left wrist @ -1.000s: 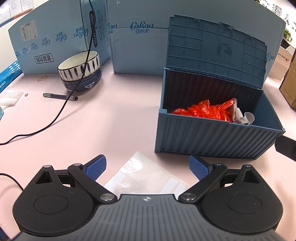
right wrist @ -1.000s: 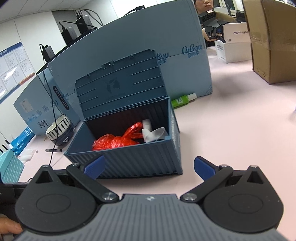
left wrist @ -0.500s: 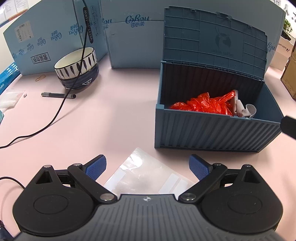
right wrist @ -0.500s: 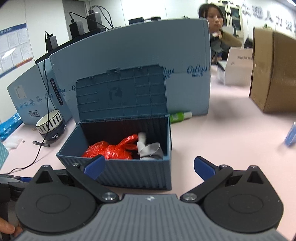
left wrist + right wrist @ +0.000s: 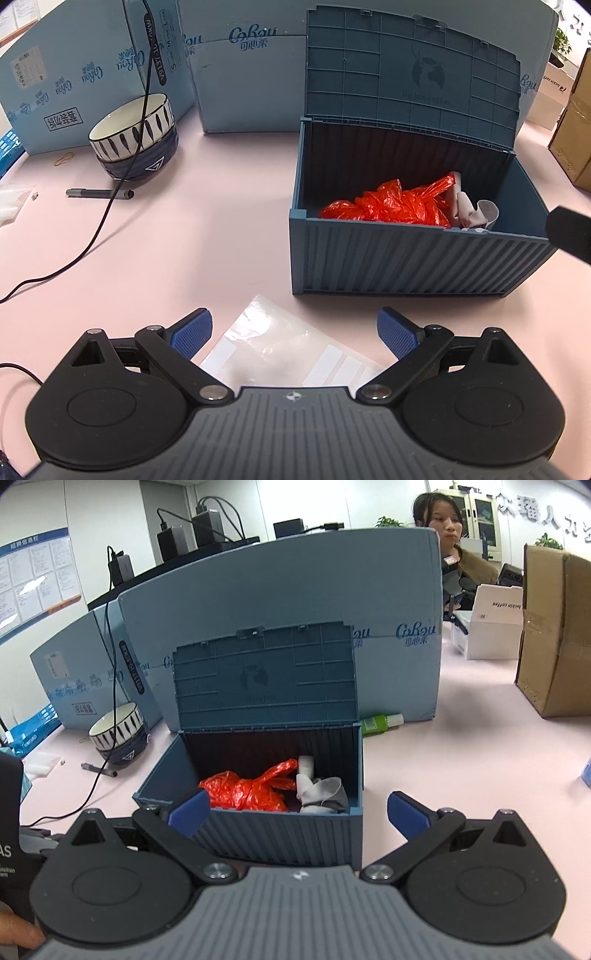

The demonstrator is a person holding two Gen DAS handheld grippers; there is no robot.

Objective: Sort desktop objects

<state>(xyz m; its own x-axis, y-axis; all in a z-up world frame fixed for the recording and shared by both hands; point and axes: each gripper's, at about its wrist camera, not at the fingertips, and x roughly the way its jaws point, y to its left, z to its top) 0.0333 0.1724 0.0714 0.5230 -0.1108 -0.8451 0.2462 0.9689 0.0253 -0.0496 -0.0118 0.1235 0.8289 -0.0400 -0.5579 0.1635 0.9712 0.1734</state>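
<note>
Blue storage box [image 5: 417, 258] on the pink desk [image 5: 192, 251], lid [image 5: 410, 62] hinged up and resting back toward the blue cardboard panels [image 5: 240, 74]; inside, a crumpled red plastic bag [image 5: 391, 205] with a pale grey-white bundle [image 5: 476, 214] touching it on its right; so part of the sorting looks done, judged from what already lies in the box.

Left gripper [image 5: 294, 332] low over the desk, jaws wide apart and empty; a clear plastic bag [image 5: 280, 347] with white label strips lies flat on the desk directly under and between them, just in front of the box; likely the next item to go in, and thin enough to be awkward to pinch off a flat surface.

Right gripper [image 5: 297, 814] faces the box's front wall from close by, jaws wide apart, nothing held; its black body shows at the right edge of the left wrist view.

Left to do, as far as visible: a dark pen [image 5: 99, 193] lies on the desk near two stacked bowls [image 5: 135, 136]; a black cable [image 5: 92, 236] hangs across the bowls and trails over the pen's tip; a rubber band [image 5: 63, 159] by the panels; white packets [image 5: 11, 203] at the far left edge; a green bottle [image 5: 380, 723] on its side behind the box's right corner; whether all belong in the box cannot be told; lid not yet closed.
</note>
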